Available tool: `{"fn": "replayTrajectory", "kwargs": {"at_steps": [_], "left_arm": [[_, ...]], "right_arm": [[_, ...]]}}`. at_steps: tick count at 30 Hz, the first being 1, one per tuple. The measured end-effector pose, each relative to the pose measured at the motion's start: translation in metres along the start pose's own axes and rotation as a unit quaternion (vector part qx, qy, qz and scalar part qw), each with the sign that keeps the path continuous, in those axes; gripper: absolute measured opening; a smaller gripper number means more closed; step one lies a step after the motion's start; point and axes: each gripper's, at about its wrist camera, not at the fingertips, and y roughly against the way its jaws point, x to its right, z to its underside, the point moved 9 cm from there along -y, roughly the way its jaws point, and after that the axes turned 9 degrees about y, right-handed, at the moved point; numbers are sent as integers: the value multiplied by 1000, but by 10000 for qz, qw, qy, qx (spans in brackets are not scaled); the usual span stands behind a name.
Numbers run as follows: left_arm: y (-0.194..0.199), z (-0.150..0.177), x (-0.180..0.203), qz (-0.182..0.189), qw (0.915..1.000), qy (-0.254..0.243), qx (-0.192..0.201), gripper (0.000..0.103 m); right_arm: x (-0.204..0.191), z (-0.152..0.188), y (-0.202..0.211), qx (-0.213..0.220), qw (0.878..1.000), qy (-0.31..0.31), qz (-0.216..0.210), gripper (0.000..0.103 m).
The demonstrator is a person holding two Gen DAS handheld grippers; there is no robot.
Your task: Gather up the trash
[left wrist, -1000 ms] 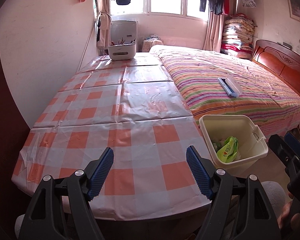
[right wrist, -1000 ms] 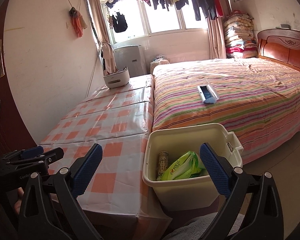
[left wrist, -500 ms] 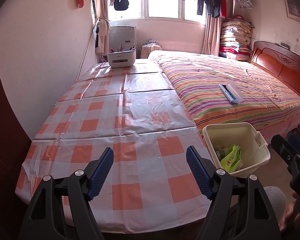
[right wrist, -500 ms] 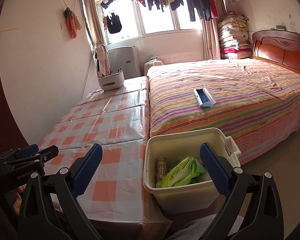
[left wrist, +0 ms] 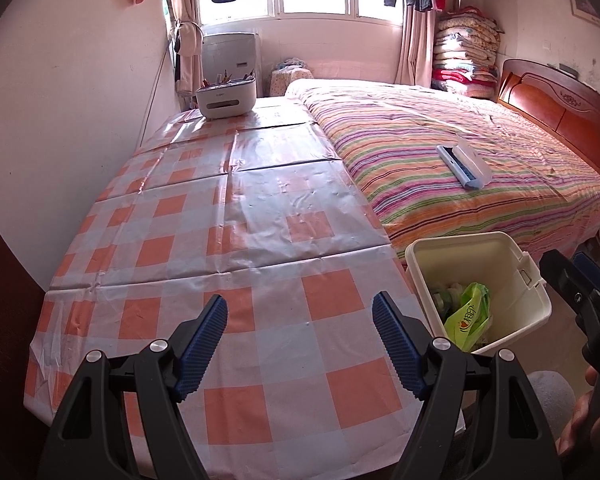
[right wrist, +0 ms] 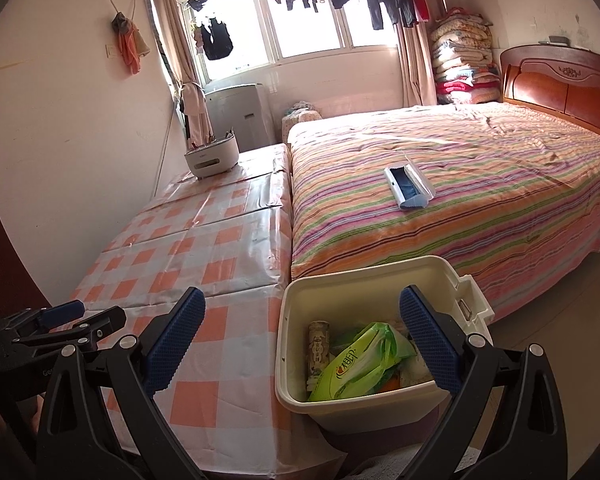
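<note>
Through the left wrist view, I am seeing the camera rising and pulling back over the last second: the checked tablecloth [left wrist: 228,240] is filling more of the frame and the cream bin [left wrist: 476,248] is sitting smaller, at the near right. I am reading that as backing off with the collecting largely done, since no loose trash is showing on the cloth. The left gripper [left wrist: 300,340] is hanging wide open over the near edge of the table, holding nothing and touching nothing. The right gripper [left wrist: 580,280] is showing at the far right edge.

Through the right wrist view, I am looking down at the same bin, now slightly lower in frame, with the green bag [right wrist: 360,364] and a can [right wrist: 318,346] lying inside. The right gripper is gaping wide, empty, its blue pads [right wrist: 428,340] framing the bin without touching it. A white brush case [right wrist: 408,188] is lying on the striped bed [right wrist: 480,184], well apart.
</note>
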Motion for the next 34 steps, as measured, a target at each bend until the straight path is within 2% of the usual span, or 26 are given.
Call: {"fn": "replayTrajectory", "kwargs": {"at_steps": [11, 12, 13, 16, 34], "left_arm": [[-12, -7, 28, 201, 9995, -257, 19, 73], [-13, -8, 30, 206, 9994, -285, 33, 75], [-14, -9, 32, 241, 9992, -312, 39, 82], [-15, -9, 41, 397, 9985, -368, 89, 86], [-21, -5, 58, 354, 9975, -604, 33, 87]], "right_arm": [[20, 5, -19, -114, 9997, -189, 63, 96], [22, 5, -20, -123, 9997, -206, 67, 96], [24, 5, -21, -130, 9997, -216, 77, 96], [29, 7, -24, -157, 9995, -251, 99, 96], [40, 14, -31, -252, 9989, -371, 134, 96]]}}
